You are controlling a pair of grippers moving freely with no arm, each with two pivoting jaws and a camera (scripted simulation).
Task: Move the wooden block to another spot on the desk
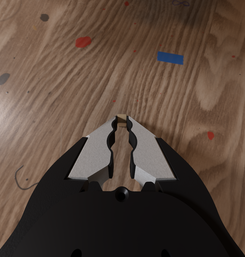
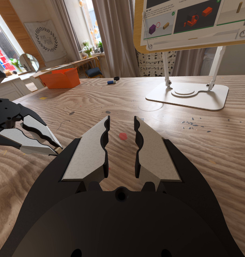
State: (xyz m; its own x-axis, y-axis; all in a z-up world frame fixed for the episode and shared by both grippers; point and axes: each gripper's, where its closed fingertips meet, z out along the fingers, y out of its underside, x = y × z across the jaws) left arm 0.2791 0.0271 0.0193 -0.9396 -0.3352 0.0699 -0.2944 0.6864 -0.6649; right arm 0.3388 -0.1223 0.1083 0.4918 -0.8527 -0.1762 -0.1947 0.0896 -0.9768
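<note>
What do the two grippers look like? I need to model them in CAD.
Both match: the left gripper and right gripper have matte black rounded bodies, a round recessed hole at centre, and two tapering pale grey fingers lined with wavy black pads. No cables or markings show.

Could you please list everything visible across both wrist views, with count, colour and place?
wooden block: one, pale tan, pinched at the left gripper's fingertips
desk: one, brown woodgrain, flecked with red and grey paint spots
blue tape strip: one, blue, flat on the desk ahead of the left gripper
orange bin: one, orange, far left of the desk
battery: one, blue and silver, lying at the far edge
black ring: one, black, just behind the battery
board on stand: one, white stand with wood-edged board, far right
left gripper: one, black and grey, shut on the block
right gripper: one, black and grey, open, empty
</note>
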